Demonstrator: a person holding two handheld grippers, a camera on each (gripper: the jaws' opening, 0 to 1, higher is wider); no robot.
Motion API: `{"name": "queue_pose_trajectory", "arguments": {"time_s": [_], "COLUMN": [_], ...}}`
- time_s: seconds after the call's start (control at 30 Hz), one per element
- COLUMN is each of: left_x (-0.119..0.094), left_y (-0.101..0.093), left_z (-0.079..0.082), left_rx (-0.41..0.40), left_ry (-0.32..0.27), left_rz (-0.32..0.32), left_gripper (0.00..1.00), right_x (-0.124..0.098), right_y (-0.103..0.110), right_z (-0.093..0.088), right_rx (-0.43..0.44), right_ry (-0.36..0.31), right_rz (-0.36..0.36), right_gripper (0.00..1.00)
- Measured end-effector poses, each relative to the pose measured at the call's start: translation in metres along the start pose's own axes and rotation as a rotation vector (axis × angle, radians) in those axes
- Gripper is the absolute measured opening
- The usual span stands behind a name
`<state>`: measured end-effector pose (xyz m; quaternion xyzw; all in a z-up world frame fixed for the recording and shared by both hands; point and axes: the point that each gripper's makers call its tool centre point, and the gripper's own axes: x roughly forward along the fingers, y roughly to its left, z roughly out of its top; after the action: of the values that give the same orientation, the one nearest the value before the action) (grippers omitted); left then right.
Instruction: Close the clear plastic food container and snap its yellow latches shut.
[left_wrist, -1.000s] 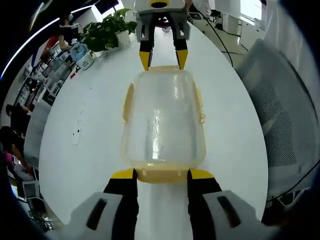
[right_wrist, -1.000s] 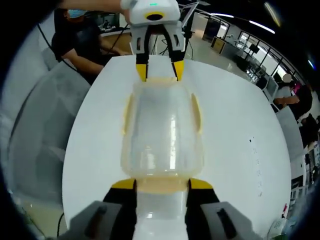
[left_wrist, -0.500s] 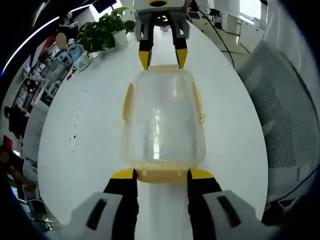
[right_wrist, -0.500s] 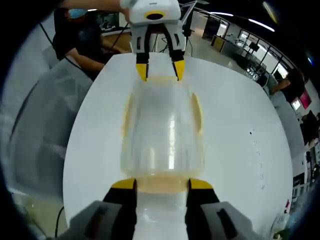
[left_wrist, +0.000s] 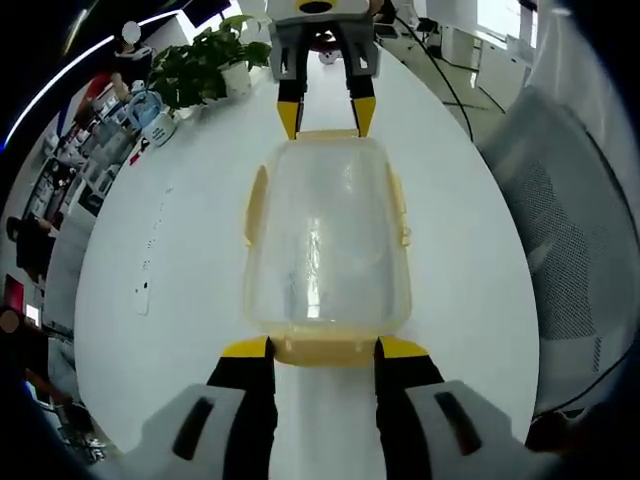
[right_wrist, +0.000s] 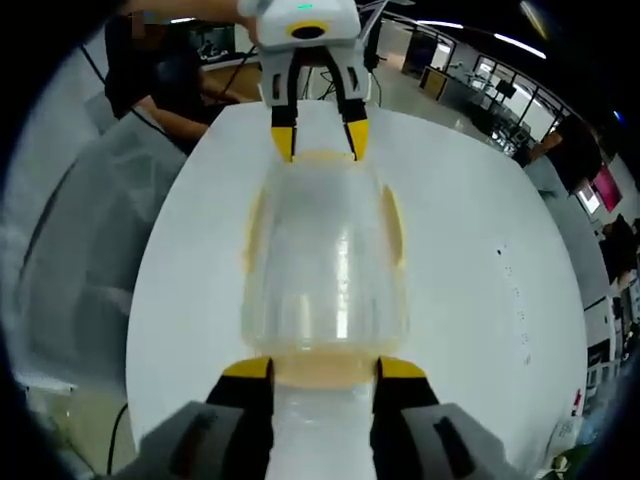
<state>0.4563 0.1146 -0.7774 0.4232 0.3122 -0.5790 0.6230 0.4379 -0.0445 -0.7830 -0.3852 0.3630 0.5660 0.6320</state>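
Container (left_wrist: 328, 245) of clear plastic lies in the middle of the white bench (left_wrist: 180, 250), its lid on top, and it has not moved in the last second; only the background shifts a little, so the hands hold almost steady. For the task this suggests a pause, with both end latches about to be pressed or just pressed.

In the left gripper view, the left hand-held gripper (left_wrist: 322, 348) rises from the bottom centre, jaws spread, their yellow tips at both sides of the near yellow latch (left_wrist: 322, 350). The right hand-held gripper (left_wrist: 325, 116) stands at the top centre, also spread, around the far latch (left_wrist: 326, 134). One side latch (left_wrist: 256, 205) appears to stand out from the wall, probably not snapped.
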Motion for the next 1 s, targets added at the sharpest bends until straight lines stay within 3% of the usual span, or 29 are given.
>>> {"name": "queue_pose_trajectory", "arguments": {"time_s": [1.0], "left_x": [0.022], "left_y": [0.001], "left_z": [0.028], "left_rx": [0.0], "left_ry": [-0.02], "left_rz": [-0.019], "left_gripper": [0.36], "right_x": [-0.011], "right_y": [-0.002], "right_z": [-0.033], "right_rx": [0.018], "right_ry": [0.022], "right_rz": [0.01], "right_gripper": [0.35]}}
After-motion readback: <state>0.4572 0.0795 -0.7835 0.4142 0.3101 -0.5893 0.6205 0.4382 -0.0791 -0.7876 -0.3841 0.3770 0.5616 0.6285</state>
